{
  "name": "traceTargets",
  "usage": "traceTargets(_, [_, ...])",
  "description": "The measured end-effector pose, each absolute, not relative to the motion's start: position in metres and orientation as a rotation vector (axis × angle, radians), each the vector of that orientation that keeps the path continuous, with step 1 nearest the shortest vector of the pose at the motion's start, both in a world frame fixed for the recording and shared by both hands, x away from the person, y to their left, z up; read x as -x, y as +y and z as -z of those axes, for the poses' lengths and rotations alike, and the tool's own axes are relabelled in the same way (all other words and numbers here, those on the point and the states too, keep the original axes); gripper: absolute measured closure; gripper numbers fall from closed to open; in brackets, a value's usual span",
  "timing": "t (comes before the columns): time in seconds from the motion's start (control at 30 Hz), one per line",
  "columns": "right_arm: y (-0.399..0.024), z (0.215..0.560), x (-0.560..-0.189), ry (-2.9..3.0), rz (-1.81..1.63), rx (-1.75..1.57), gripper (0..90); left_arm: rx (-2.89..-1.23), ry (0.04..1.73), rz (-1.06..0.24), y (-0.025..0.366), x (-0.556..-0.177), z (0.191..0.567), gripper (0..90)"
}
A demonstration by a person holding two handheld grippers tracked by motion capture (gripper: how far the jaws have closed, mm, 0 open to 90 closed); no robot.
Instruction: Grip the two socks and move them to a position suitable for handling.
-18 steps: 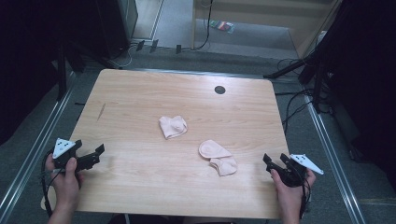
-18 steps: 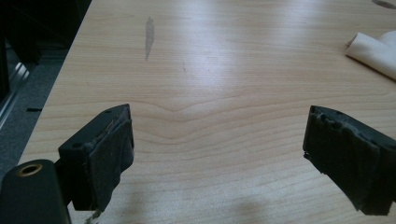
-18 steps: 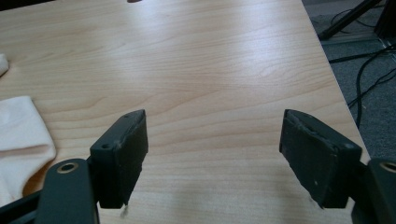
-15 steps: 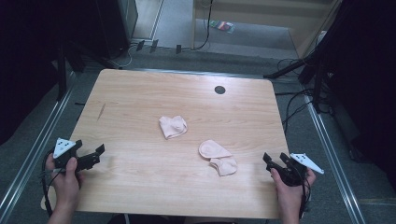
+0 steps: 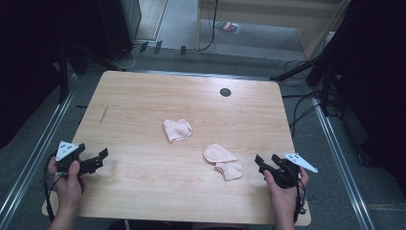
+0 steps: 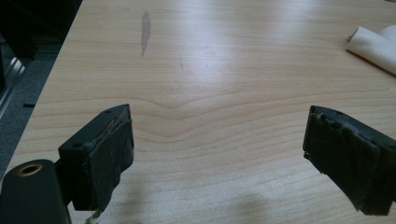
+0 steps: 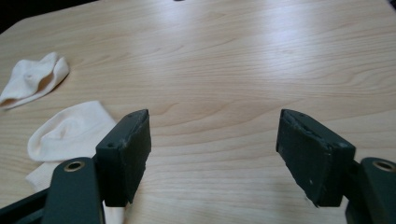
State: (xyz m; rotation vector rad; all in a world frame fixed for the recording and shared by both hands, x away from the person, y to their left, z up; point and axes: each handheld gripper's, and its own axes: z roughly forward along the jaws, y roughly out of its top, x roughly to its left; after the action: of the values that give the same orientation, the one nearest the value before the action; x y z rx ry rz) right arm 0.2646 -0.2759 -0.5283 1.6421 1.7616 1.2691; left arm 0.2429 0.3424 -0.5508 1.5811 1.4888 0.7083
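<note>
Two pale pink socks lie on the wooden table (image 5: 143, 96). One folded sock (image 5: 177, 130) rests near the middle, and the other sock (image 5: 222, 161) lies crumpled to its right, nearer the front. My left gripper (image 5: 99, 159) hovers over the table's front left edge, open and holding nothing; its own view (image 6: 217, 140) has bare wood between the jaws and a sock (image 6: 376, 44) far off at upper right. My right gripper (image 5: 266, 161) is open at the front right, just right of the nearer sock. Both socks (image 7: 35, 84) (image 7: 70, 130) lie left of its jaws (image 7: 212, 144).
A black grommet hole (image 5: 225, 92) sits at the table's far side. A dark streak (image 5: 104, 113) marks the wood at the left. Metal rails (image 5: 43, 139) run along the floor on both sides, with cables (image 5: 299, 110) at the right.
</note>
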Motion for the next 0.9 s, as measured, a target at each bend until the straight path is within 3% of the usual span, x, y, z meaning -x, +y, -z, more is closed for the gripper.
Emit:
traceTargets(0.57, [-0.233, 0.531, -0.266, 1.882, -1.300, -1.594, 29.4, -1.597, 1.484, -0.708, 0.341, -0.244, 0.551, 9.2])
traceTargets(0.9, [-0.201, 0.532, -0.261, 2.026, -1.366, -1.435, 38.7, -1.600, 1.486, -0.709, 0.340, -0.244, 0.551, 9.2])
